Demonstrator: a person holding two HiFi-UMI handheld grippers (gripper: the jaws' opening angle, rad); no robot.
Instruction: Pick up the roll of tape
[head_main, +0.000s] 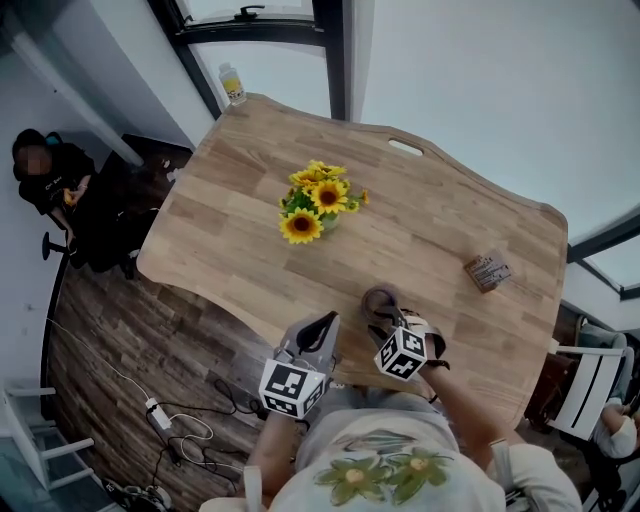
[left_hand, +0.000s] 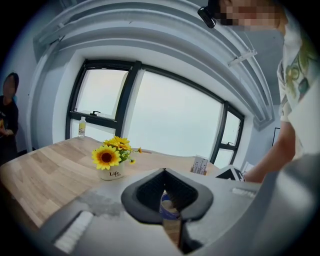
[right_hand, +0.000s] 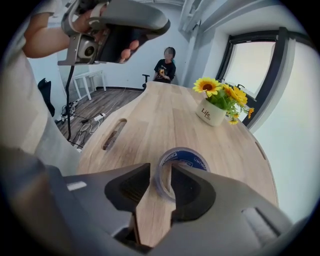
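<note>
The roll of tape (head_main: 380, 298) (right_hand: 192, 157), clear with a blue printed core, lies flat on the wooden table (head_main: 230, 230) near its front edge. My right gripper (head_main: 385, 312) (right_hand: 161, 170) points steeply down at the roll and is open. One jaw stands inside the ring and the other outside, with the near wall between them and a gap on the outer side. My left gripper (head_main: 325, 322) (left_hand: 164, 172) hovers just left of the roll, tips together and holding nothing. The roll (left_hand: 167, 206) shows through the hollow behind its tips.
A white pot of sunflowers (head_main: 318, 205) stands mid-table, and a small box (head_main: 488, 271) sits at the right. A slot (head_main: 405, 147) is cut near the far edge. A bottle (head_main: 232, 84) is on the sill. A person (head_main: 45, 175) sits at left; cables (head_main: 180, 425) lie on the floor.
</note>
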